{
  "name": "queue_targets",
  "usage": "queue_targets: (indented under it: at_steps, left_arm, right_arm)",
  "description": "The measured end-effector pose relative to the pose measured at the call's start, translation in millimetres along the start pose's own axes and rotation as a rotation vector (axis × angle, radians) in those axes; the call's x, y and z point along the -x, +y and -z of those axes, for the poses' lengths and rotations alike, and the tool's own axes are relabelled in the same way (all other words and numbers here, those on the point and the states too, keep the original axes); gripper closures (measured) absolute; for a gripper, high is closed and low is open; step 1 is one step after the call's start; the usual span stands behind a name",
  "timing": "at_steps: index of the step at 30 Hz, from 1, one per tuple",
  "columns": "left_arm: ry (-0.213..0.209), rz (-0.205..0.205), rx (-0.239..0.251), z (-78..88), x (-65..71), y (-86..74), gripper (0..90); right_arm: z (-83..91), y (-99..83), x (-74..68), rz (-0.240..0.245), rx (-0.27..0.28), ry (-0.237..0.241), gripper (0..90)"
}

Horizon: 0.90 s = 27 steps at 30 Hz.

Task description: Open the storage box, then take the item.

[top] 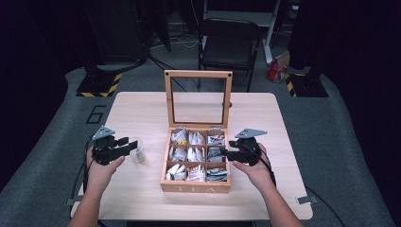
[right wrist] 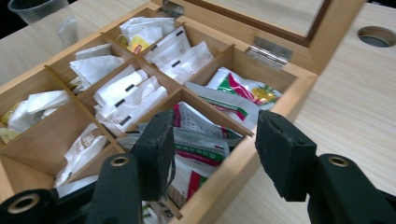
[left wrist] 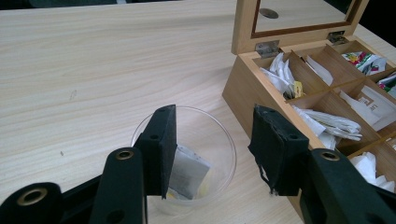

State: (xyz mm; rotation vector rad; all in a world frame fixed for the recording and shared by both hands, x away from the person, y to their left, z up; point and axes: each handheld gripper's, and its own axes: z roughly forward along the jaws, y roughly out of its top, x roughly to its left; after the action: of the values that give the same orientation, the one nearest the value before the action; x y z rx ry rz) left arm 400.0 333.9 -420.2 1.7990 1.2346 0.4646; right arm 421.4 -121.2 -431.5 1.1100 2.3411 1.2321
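Left claw [left wrist: 212,140] stands released over the cup [left wrist: 187,158] with a tea bag [left wrist: 189,172] dropped inside, right claw [right wrist: 215,149] released at the box [right wrist: 243,172] edge, likely picking another next.

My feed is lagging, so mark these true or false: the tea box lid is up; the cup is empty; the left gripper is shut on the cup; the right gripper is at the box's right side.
1. The tea box lid stands open: true.
2. The plastic cup is empty: false, a tea bag lies inside.
3. The left gripper is shut on the cup: false, its jaws stand open over the cup.
4. The right gripper is at the box's right side: true.
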Motion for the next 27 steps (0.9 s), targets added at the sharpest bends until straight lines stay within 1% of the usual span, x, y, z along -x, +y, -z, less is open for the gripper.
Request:
queue_targets:
  at_steps: [2, 5, 7, 10, 12, 13, 16, 18, 21, 24, 26, 27]
  left_arm:
    - [0.002, 0.001, 0.011, -0.5, 0.4, 0.1, 50.6]
    - [-0.007, 0.0, 0.0, 0.5, 0.8, 1.2, 50.5]
    - [-0.01, -0.004, 0.002, 0.3, 1.5, 1.7, 50.2]
    - [-0.013, -0.006, -0.001, -0.2, 2.8, 1.5, 49.7]
    - [-0.017, -0.01, -0.003, 0.0, 3.3, 1.7, 49.5]
    - [-0.018, -0.009, -0.001, 0.2, 3.7, 1.8, 49.3]
    - [-0.021, -0.011, 0.005, 1.0, 4.8, 2.4, 49.2]
    - [-0.019, -0.016, 0.015, 0.6, 5.8, 2.4, 49.2]
    - [-0.022, -0.017, 0.007, 2.0, 6.0, 3.1, 49.2]
    - [-0.022, -0.019, 0.009, 2.8, 6.3, 3.8, 49.2]
    - [-0.024, -0.019, 0.008, 3.0, 6.7, 4.1, 49.2]
    - [-0.022, -0.018, 0.011, 2.8, 7.2, 4.1, 49.2]
  right_arm:
    - [-1.8, 2.9, -2.3, 0.002, -0.006, 0.004, 46.4]
    - [-4.0, 8.5, -4.5, -0.004, -0.014, 0.017, 45.2]
    - [-3.9, 12.3, -5.3, -0.015, -0.004, 0.025, 45.5]
    - [-2.8, 18.0, -4.8, -0.015, 0.015, 0.028, 47.1]
    - [-2.3, 22.3, -2.9, -0.01, 0.023, 0.028, 48.6]
    - [-2.1, 25.5, -0.8, -0.004, 0.032, 0.026, 50.6]
    - [-2.7, 29.8, 2.7, -0.003, 0.037, 0.031, 52.4]
    - [-3.4, 33.1, 5.7, 0.006, 0.038, 0.032, 52.7]
    - [-4.1, 40.3, 10.6, 0.016, 0.036, 0.023, 53.3]
    - [-5.0, 48.6, 16.4, 0.003, 0.047, 0.027, 53.2]
    - [-6.3, 52.7, 18.7, 0.005, 0.042, 0.022, 53.3]
    - [-8.9, 56.7, 22.8, 0.0, 0.037, 0.021, 53.4]
